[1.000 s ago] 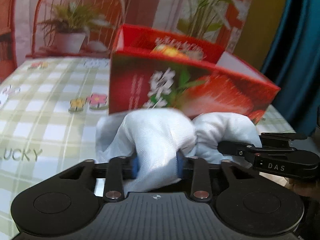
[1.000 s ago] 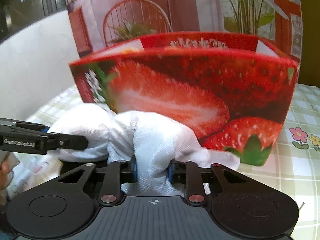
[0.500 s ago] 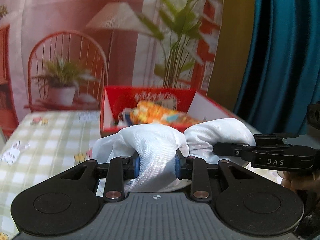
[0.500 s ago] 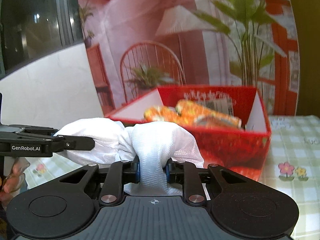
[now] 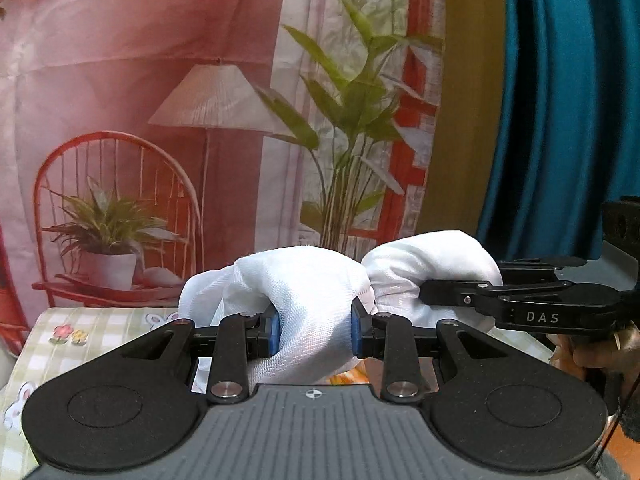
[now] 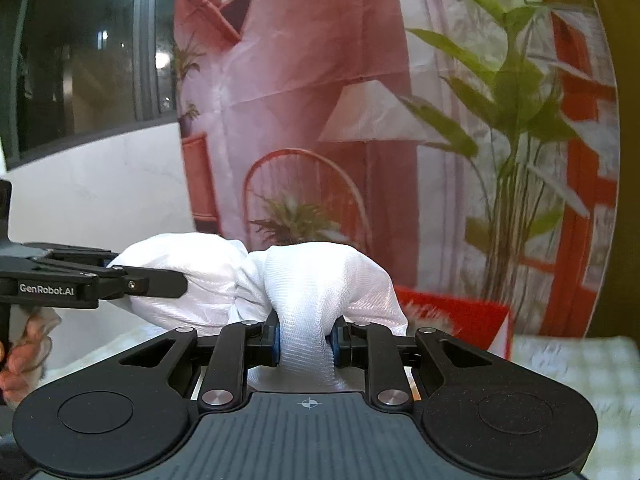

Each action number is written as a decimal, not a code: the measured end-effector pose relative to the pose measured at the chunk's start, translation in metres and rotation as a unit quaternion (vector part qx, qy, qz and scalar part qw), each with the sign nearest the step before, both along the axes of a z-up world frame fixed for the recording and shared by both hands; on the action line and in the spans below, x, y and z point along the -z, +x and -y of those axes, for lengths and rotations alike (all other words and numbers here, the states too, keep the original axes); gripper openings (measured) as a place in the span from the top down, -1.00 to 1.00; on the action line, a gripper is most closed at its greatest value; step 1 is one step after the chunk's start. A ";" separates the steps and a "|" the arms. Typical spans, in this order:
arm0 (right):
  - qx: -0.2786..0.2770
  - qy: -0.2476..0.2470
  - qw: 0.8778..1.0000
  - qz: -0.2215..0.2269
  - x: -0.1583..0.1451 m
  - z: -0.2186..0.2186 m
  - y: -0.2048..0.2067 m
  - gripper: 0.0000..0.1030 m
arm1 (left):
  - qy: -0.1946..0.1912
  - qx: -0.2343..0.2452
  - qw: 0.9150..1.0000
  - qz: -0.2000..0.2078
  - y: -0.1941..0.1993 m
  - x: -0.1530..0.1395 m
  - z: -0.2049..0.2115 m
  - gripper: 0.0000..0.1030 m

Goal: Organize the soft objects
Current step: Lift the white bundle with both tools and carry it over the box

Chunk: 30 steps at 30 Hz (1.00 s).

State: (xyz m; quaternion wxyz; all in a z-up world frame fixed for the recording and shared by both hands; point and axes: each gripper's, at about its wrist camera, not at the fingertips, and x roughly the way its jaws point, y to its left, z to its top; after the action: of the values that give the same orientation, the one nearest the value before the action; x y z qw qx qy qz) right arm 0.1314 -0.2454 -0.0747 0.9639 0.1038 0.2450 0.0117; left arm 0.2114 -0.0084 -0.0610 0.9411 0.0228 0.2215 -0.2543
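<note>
Left wrist view. The left gripper (image 5: 314, 334) pinches a bunched fold of the white cloth (image 5: 304, 292) between its blue pads (image 5: 273, 334); the fabric bulges above and below the pinch. The cloth hangs between the two tools, clear of the table. The right gripper (image 5: 430, 300) enters from the right edge (marked "DAS"), its fingers closed on the other lobe of the same cloth; a hand (image 5: 592, 354) grips its handle at lower right. The cloth and gripper body block most of the table; only a strip of checked tablecloth (image 5: 96, 328) with flower prints shows at lower left. Behind: a printed backdrop (image 5: 208, 120) with lamp, chair and plants, and a teal curtain (image 5: 560, 100) at right.

Right wrist view. The right gripper (image 6: 306, 338) squeezes a narrow neck of the white cloth (image 6: 320, 276) tightly between its pads. The left gripper (image 6: 176, 286) comes in from the left (marked "GenRobot.AI"), closed on the far lobe; its holder's hand (image 6: 24, 344) shows at the left edge. Just past the cloth, low right, sits the red box (image 6: 460, 312), its contents hidden by cloth and blur. A dark window (image 6: 80, 48) fills the upper left.
</note>
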 end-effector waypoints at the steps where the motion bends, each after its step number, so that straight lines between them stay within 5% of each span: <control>1: 0.005 -0.006 1.000 -0.003 0.001 0.006 0.010 0.63 | 0.004 -0.001 1.000 0.000 0.010 0.000 0.004 0.35; 9: 0.034 -0.095 0.995 0.005 0.014 0.025 0.067 0.63 | 0.021 -0.018 0.999 0.018 0.067 0.003 0.026 0.35; 15: 0.038 -0.160 0.986 0.004 0.023 0.025 0.084 0.63 | 0.017 -0.016 0.999 -0.027 0.099 0.021 0.036 0.35; 22: 0.032 -0.104 0.988 -0.112 0.068 0.045 0.115 0.61 | 0.046 -0.023 0.991 -0.121 0.138 0.062 0.044 0.35; 30: 0.021 -0.046 0.975 -0.215 0.094 0.060 0.148 0.59 | 0.084 -0.035 0.982 -0.167 0.163 0.083 0.048 0.35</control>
State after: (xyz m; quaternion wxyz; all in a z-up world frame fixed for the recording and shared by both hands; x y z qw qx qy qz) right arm 0.2799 -0.3058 -0.1682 0.8923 0.0644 0.4448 -0.0427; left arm 0.3745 -0.0562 -0.1441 0.8940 0.0512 0.3969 -0.2015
